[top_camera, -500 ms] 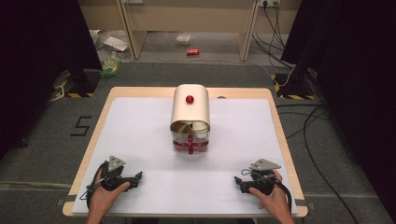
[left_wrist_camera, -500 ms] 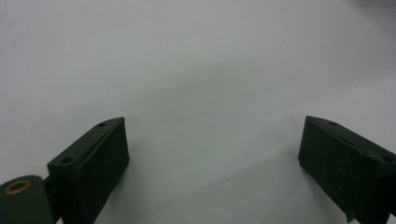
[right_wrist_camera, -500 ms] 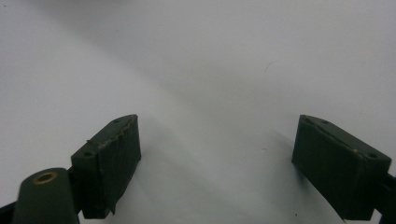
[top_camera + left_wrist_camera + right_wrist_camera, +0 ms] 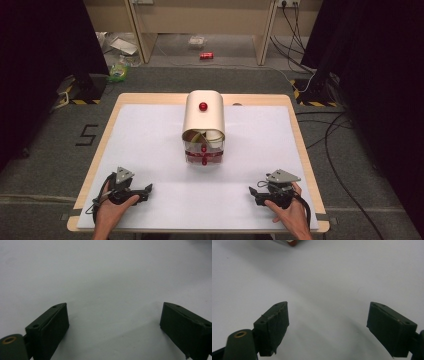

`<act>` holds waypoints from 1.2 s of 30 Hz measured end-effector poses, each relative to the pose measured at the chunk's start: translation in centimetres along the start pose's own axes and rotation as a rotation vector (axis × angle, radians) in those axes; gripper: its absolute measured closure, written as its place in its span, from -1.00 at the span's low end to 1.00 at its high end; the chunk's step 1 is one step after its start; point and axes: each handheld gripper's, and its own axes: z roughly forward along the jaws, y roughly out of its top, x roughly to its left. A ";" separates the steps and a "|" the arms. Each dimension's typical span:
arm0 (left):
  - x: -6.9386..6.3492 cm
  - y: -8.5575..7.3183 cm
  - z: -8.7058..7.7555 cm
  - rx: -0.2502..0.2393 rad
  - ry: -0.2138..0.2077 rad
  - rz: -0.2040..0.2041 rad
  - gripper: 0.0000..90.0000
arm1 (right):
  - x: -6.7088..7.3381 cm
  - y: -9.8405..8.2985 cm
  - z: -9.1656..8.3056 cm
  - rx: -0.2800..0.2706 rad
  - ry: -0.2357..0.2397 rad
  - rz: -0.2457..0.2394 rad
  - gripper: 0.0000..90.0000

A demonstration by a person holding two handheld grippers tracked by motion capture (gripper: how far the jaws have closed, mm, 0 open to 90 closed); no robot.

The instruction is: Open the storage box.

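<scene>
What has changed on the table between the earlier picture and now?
Nothing has visibly changed. The left gripper and the right gripper rest open and empty near the front edge of the table, and the cream box with the red knob stands in the middle.

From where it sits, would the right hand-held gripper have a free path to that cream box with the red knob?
Probably yes. The right hand-held gripper rests open at the near edge, and only bare white table lies between it and the cream box.

Red can point(image 4: 206, 55) on floor point(image 4: 225, 80)
</scene>
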 end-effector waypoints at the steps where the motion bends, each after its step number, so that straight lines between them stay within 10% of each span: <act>1: 0.0 0.0 0.0 0.000 0.000 0.000 -0.83 | 0.2 0.3 0.0 -0.016 0.000 -0.022 -0.63; 36: 0.0 0.0 0.0 0.000 -0.005 -0.002 -0.84 | 7.5 6.2 2.3 -0.249 0.105 -0.258 -0.31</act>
